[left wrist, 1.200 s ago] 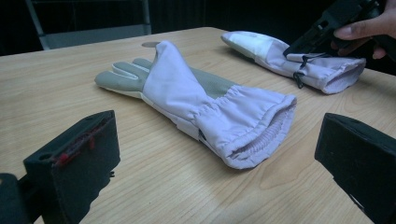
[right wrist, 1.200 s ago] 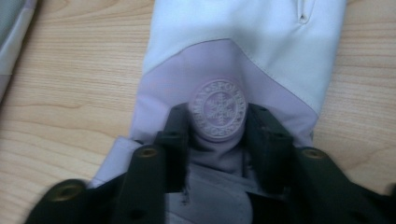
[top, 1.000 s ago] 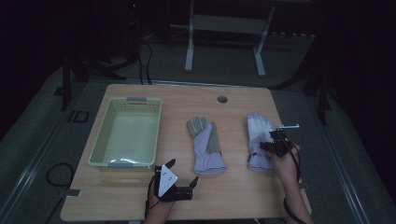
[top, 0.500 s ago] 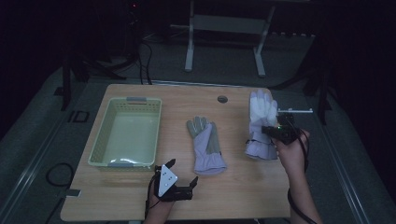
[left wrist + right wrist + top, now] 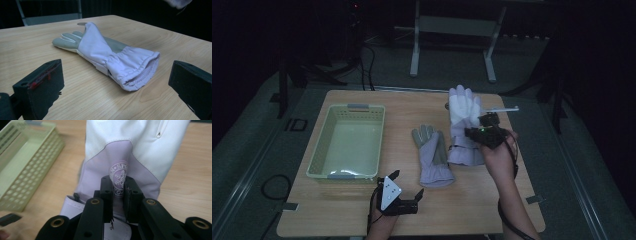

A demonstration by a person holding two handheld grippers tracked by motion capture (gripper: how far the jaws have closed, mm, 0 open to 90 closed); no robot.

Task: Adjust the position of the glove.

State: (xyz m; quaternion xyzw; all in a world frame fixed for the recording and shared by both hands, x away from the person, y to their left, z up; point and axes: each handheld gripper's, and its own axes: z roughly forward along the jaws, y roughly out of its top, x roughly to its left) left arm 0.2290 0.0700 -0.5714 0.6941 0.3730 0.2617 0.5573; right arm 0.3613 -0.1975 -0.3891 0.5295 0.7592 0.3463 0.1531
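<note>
Two of my jaws on the right gripper (image 5: 119, 195) are pinching a fold of the white-and-lilac glove (image 5: 130, 152), nearly shut on its snowflake badge — its cuff is hanging clear of the wooden table (image 5: 412, 107). I am keeping my left gripper (image 5: 398, 194) spread wide and holding nothing, facing the second glove (image 5: 107, 53), which is lying flat by the pale green basket (image 5: 319, 160). Its far fingertips are hiding behind its own thumb; the room beyond is lying too dark to read.
</note>
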